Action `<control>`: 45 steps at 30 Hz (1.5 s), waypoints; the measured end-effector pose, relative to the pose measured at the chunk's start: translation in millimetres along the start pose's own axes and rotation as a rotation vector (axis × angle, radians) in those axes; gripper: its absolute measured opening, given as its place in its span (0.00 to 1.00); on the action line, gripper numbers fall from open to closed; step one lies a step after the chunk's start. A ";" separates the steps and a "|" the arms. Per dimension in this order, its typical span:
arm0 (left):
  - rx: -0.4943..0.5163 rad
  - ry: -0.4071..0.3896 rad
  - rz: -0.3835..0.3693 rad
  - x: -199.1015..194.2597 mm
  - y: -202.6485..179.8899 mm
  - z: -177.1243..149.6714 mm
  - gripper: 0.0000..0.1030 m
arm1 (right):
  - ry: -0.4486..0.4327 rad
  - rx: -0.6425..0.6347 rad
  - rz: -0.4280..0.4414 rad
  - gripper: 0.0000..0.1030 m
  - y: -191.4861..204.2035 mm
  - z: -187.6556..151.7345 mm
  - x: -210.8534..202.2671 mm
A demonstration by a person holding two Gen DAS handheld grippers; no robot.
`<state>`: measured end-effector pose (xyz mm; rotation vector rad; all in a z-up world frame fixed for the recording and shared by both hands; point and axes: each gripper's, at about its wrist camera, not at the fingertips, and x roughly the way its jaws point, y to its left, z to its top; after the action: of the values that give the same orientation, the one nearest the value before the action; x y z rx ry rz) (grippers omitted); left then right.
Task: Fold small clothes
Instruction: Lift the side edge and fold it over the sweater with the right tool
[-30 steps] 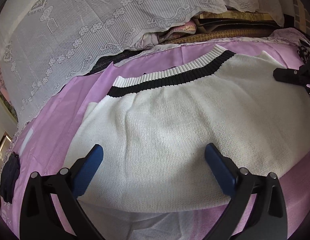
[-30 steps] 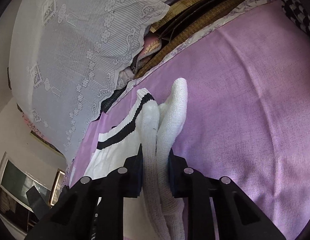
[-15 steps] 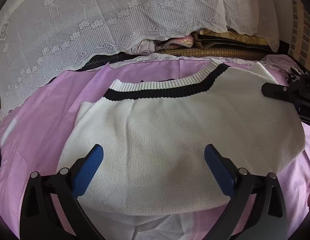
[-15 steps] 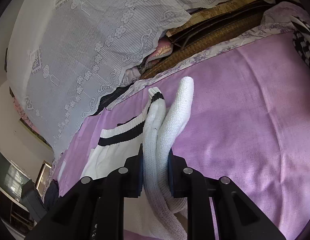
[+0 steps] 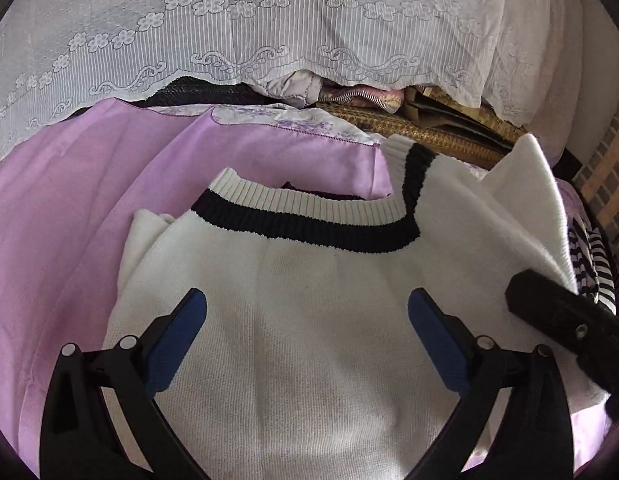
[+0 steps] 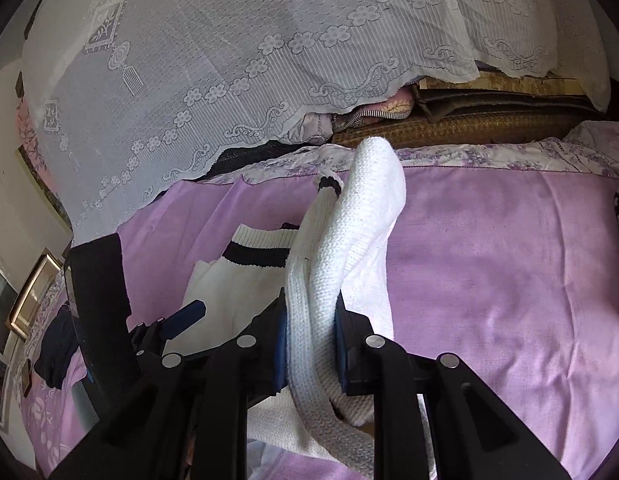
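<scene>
A white lace cover (image 5: pixel 269 32) drapes over stacked bedding above the lilac sheet (image 6: pixel 509 264), a framed picture (image 6: pixel 29 296) at left

Left black plastic two-finger gripper (image 5: pixel 307 312): angular arms, blue rubber pads (image 5: pixel 177 340) inside, round silver screw heads along arms. Right black plastic two-finger gripper (image 6: pixel 311 344): same build, blue pads, silver screws on arms.

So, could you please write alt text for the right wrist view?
The right hand-held gripper is clamped on a bunched edge of a white knit sweater, lifting it above a purple bedsheet. The left hand-held gripper shows at lower left; a lace cloth hangs behind.
</scene>
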<state>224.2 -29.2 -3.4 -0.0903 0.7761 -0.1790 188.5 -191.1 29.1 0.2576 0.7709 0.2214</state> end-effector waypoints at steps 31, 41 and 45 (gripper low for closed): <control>-0.252 0.078 0.142 15.1 188.2 -15.3 0.79 | 0.140 -0.068 0.035 0.19 164.2 -10.8 122.2; -0.359 0.064 0.077 4.9 212.9 -25.5 0.81 | 0.118 0.015 0.211 0.38 160.0 -11.1 105.2; -0.357 0.045 0.084 -13.6 214.2 -23.7 0.82 | 0.032 0.022 0.245 0.24 150.4 -9.2 71.4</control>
<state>225.3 183.2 -42.4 -0.3916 0.8488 0.0390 216.2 -26.7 22.3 0.3699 0.7733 0.4492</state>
